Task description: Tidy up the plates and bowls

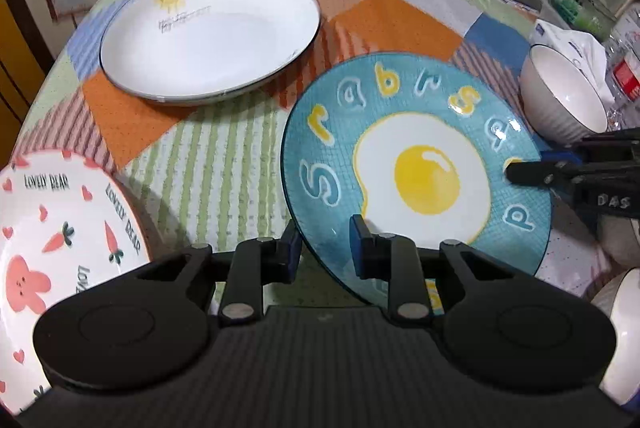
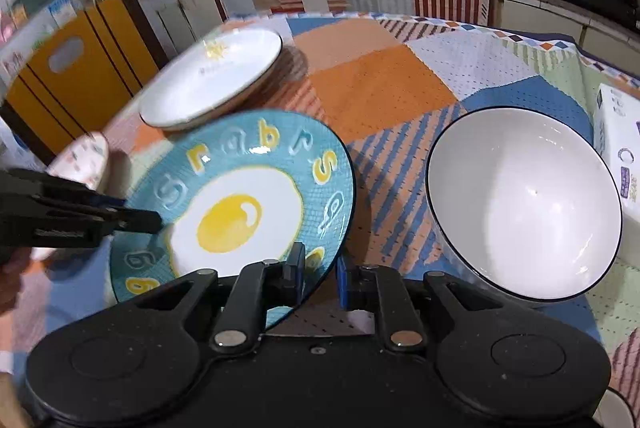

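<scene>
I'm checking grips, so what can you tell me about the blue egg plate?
The blue plate is glossy, ceramic-looking, with a fried egg painted in the middle and raised letters around the rim. It is tilted up off the patchwork tablecloth, whole and empty. The left hand-held gripper straddles its near edge; the right hand-held gripper straddles the opposite edge.

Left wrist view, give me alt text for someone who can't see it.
A tilted teal fried-egg plate is held at its near rim by the left gripper; the right gripper is at its right rim. A sun plate, a bear plate and a white bowl sit on the patchwork cloth.
</scene>
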A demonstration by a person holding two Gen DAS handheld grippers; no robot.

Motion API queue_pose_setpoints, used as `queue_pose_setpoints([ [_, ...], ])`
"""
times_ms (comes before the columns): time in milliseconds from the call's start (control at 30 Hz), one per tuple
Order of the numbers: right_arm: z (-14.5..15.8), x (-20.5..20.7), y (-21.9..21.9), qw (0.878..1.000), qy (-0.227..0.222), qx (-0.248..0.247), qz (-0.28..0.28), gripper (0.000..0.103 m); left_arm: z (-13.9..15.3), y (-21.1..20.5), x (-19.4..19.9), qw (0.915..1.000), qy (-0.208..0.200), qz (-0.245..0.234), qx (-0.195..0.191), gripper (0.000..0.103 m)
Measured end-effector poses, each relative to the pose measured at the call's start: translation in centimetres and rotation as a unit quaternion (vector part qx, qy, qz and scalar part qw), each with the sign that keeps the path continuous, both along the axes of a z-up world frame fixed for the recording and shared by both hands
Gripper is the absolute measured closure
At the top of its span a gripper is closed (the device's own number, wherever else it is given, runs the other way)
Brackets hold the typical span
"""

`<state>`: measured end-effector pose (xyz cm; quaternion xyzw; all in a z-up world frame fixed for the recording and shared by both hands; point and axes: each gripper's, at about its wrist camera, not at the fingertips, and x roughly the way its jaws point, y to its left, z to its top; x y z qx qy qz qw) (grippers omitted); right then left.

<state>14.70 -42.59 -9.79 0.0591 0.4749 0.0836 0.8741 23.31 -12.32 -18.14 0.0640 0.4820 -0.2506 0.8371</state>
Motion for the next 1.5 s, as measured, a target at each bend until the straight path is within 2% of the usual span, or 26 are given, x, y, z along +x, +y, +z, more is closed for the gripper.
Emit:
queue_pose_setpoints([
  [100,-0.2,0.0,0.9,1.0,0.005,-0.027,0.004,0.075,-0.1,0.2,0.0,0.9999,0.005,0.007,-0.006,0.079],
  [167,0.0,0.2,0.9,0.999,0.016,-0.029,0.0,0.074,0.0,0.3,0.2,0.9999,0.013,0.008,-0.005,0.079],
  [300,0.7,0.5,2.2,0.997,0.04,-0.06,-0.013,0.071,1.0,0.0,-0.8,0.9995,-0.005,-0.009,0.029,0.079],
  [433,1.5,-0.6,3.6,0.993,0.031,-0.111,0.006,0.07,1.9,0.3,-2.2,0.9983,-0.016,-0.04,0.04,0.079],
  [567,3.4,-2.2,4.2,0.995,0.019,-0.101,0.01,0.068,3.1,0.9,-3.3,0.9976,-0.009,-0.055,0.04,0.078],
  [767,6.8,-4.5,6.7,0.993,-0.018,-0.109,0.034,0.058,5.0,2.8,-5.5,0.9965,-0.002,-0.075,0.036,0.078],
  [833,8.0,-5.1,7.6,0.993,-0.029,-0.109,0.04,0.052,5.8,3.9,-6.1,0.9961,-0.001,-0.08,0.037,0.078],
  [967,10.1,-5.9,9.9,0.99,-0.049,-0.119,0.059,0.048,7.3,6.8,-7.0,0.9957,-0.004,-0.085,0.039,0.078],
  [1200,13.2,-6.9,14.2,0.987,-0.069,-0.112,0.094,0.039,9.5,14.1,-7.0,0.9974,-0.005,-0.064,0.032,0.075],
  [1500,13.1,-6.8,19.5,0.985,-0.084,-0.083,0.127,0.034,9.8,21.6,-6.2,0.9964,-0.04,-0.065,0.036,0.062],
])
